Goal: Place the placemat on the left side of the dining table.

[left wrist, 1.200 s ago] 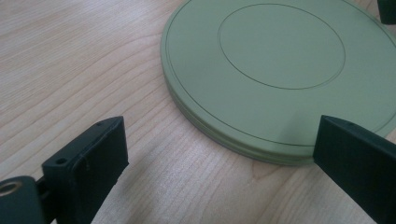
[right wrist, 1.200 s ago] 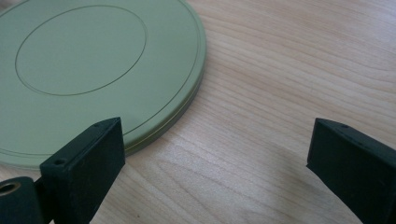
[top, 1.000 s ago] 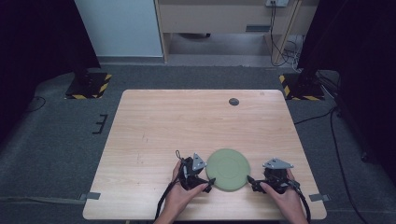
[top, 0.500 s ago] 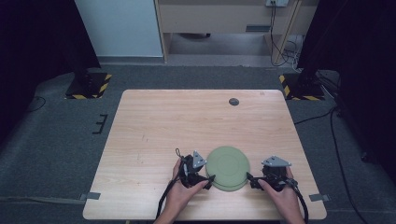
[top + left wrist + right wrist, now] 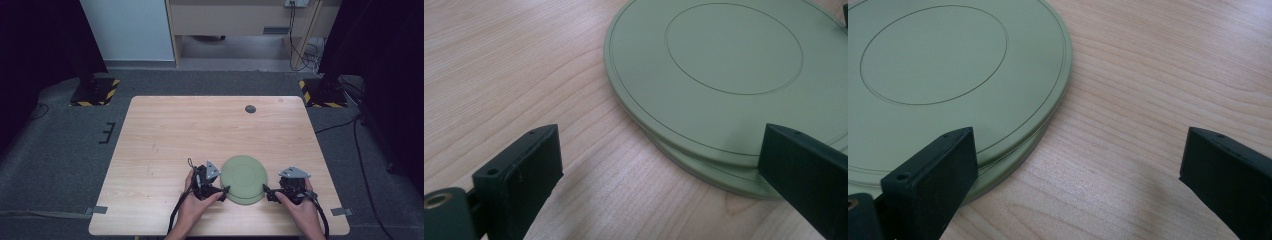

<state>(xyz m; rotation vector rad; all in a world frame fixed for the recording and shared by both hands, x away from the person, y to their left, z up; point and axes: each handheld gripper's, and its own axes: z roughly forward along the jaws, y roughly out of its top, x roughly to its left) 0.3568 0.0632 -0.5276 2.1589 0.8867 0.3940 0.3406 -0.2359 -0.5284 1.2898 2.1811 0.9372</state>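
Two green plates [image 5: 243,178] are lying stacked near the table's [image 5: 165,135] front edge — the upper one is sitting slightly off the lower; the left gripper [image 5: 223,190] is flanking the stack's left rim, jaws spread wide, gripping nothing; the right gripper [image 5: 265,192] is sitting at the right rim — jaws likewise wide apart.

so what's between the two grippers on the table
In the high view, the stacked green plates lie between the left gripper and the right gripper. Each gripper view shows open jaws at the stack's edge, with bare wood table beside it.
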